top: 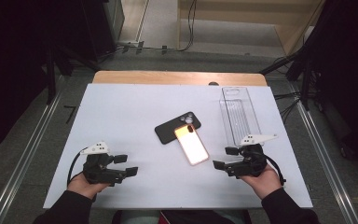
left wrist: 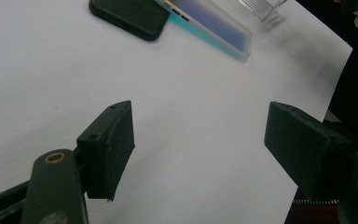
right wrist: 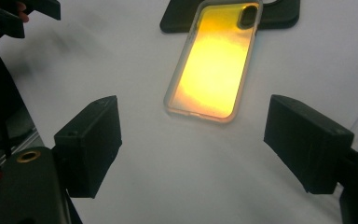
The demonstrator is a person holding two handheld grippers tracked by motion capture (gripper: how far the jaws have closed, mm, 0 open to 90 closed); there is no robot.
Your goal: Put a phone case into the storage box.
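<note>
A shiny orange-tinted phone case (top: pixel 192 144) (right wrist: pixel 212 63) (left wrist: pixel 209 21) lies flat at the table's middle, its top end resting on a black phone case (top: pixel 177 128) (right wrist: pixel 279 16) (left wrist: pixel 128 16). My left gripper (top: pixel 127 165) (left wrist: pixel 200 140) rests at the near left of the white table (top: pixel 121 116), open with nothing between its jaws. My right gripper (top: pixel 224 157) (right wrist: pixel 191 149) is held at the near right, open and empty, pointing left toward the orange case. The other hand's gripper (right wrist: pixel 18 14) appears at the top left of the right gripper view.
A clear plastic tray (top: pixel 238 114) lies lengthwise at the right rear of the table. The wooden table edge (top: pixel 177 77) runs along the back. Bare white surface surrounds both grippers.
</note>
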